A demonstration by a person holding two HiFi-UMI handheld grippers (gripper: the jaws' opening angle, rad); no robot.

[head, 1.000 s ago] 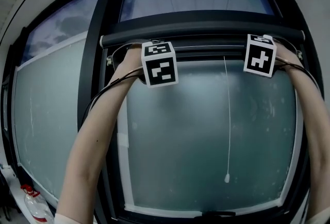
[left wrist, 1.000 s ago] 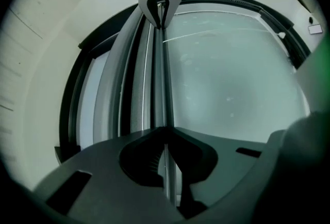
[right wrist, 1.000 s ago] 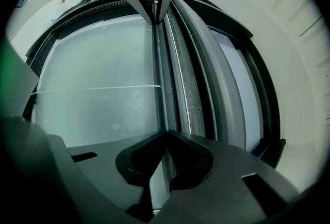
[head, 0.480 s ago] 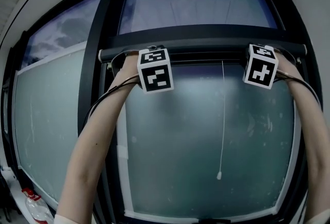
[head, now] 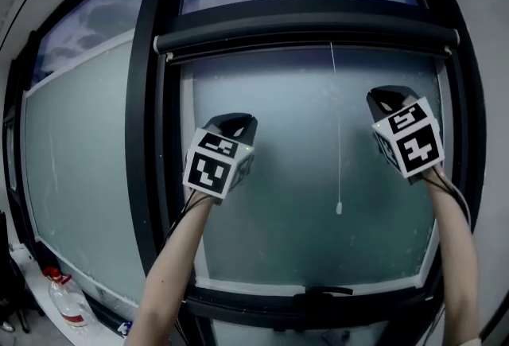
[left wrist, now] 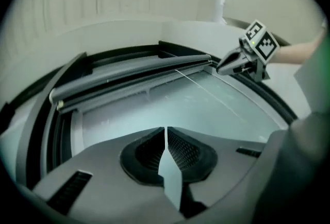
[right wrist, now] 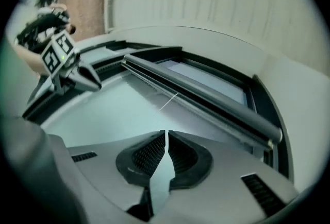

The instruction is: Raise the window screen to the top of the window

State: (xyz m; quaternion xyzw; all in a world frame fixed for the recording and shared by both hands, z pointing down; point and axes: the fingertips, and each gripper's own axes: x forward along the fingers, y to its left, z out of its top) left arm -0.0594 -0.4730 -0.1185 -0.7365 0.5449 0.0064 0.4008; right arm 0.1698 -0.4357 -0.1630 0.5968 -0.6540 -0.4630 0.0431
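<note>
The window screen's dark roller bar (head: pixel 306 34) sits rolled up along the top of the frosted pane (head: pixel 302 201). A thin white pull cord (head: pixel 337 138) hangs from it, ending in a small bead (head: pixel 339 209). My left gripper (head: pixel 238 123) is well below the bar, pointing up at the glass, shut with nothing in it. My right gripper (head: pixel 386 98) is also below the bar, right of the cord, shut and empty. In the left gripper view the shut jaws (left wrist: pixel 165 133) face the bar (left wrist: pixel 134 71). In the right gripper view the jaws (right wrist: pixel 166 135) are shut below the bar (right wrist: pixel 206 97).
A black mullion (head: pixel 147 138) separates this pane from a wider frosted pane on the left. At the bottom of the sash is a black handle (head: pixel 322 291). A plastic bottle with a red label (head: pixel 67 301) stands on the sill at the lower left.
Both grippers have come off the roller bar, dropped down in front of the glass and rolled. The bar stays at the top; the cord's bead has swung slightly.
</note>
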